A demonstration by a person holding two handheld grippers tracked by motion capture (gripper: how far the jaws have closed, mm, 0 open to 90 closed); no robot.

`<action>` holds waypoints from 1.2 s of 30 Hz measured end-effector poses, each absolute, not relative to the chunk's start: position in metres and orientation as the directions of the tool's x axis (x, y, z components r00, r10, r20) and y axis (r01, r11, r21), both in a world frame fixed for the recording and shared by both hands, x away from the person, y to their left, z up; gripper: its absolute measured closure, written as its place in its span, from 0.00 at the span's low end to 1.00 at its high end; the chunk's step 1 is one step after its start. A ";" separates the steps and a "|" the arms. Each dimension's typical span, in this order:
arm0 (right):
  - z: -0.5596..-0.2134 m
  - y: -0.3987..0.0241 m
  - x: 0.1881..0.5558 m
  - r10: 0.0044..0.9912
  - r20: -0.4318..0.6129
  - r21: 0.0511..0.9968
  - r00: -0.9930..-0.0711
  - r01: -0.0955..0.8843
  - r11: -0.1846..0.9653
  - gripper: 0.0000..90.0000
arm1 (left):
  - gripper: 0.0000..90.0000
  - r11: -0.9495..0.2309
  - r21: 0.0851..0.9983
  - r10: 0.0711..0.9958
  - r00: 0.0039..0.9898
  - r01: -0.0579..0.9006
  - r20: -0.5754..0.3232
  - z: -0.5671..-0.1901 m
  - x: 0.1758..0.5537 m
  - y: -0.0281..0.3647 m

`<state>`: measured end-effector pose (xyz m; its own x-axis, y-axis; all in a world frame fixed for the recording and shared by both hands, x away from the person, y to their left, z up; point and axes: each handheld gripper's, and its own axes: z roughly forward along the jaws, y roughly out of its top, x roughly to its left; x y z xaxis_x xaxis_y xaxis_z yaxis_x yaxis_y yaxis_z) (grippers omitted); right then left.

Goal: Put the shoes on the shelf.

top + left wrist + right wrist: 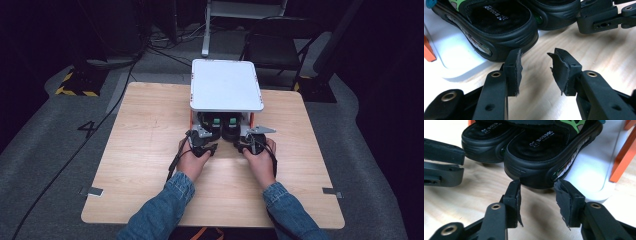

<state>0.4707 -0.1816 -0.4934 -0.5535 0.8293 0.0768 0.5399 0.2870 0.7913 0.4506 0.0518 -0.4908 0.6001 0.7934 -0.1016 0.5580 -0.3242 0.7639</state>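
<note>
The setting is a recording lab or studio. Indicators: dark surroundings, grey carpet floor, cables routed across it, hazard-striped equipment bases, a folding chair, one lit wooden table.

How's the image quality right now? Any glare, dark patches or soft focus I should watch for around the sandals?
High view: the wooden table is evenly lit, the surrounding floor falls into darkness, and the white shelf top is bright and featureless. Left gripper view: the nearer sandal is sharp, the white base nearly washed out. Right gripper view: the sandal heel throws a soft shadow on the wood.
</note>
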 end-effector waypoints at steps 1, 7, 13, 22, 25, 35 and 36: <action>-0.493 -0.182 0.473 0.832 0.070 0.792 -0.550 0.538 0.289 0.64 | 0.65 -0.316 0.769 0.796 0.597 0.557 -0.105 -0.492 0.453 0.052; -0.492 -0.179 0.487 0.830 0.087 0.796 -0.551 0.539 0.275 0.63 | 0.62 -0.271 0.770 0.804 0.576 0.577 -0.149 -0.497 0.473 0.057; -0.494 -0.177 0.506 0.843 0.087 0.796 -0.531 0.546 0.262 0.62 | 0.63 -0.268 0.771 0.805 0.574 0.577 -0.149 -0.493 0.487 0.054; -0.494 -0.175 0.516 0.847 0.057 0.799 -0.528 0.533 0.279 0.57 | 0.55 -0.273 0.792 0.807 0.578 0.546 -0.120 -0.493 0.500 0.046; -0.492 -0.177 0.515 0.857 0.043 0.796 -0.514 0.536 0.281 0.56 | 0.52 -0.272 0.807 0.802 0.587 0.524 -0.111 -0.493 0.500 0.046; -0.455 -0.201 0.484 0.825 0.024 0.835 -0.565 0.465 0.295 0.48 | 0.37 -0.296 0.846 0.784 0.619 0.443 -0.050 -0.462 0.456 0.067; -0.450 -0.204 0.480 0.819 0.029 0.843 -0.574 0.454 0.289 0.47 | 0.37 -0.304 0.848 0.781 0.623 0.434 -0.039 -0.457 0.450 0.069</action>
<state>0.4797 -0.2042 -0.4499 -0.5737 0.8186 0.0287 0.4544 0.2890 0.8426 0.4503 0.0694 -0.4566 0.6230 0.7812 -0.0390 0.4337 -0.3036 0.8483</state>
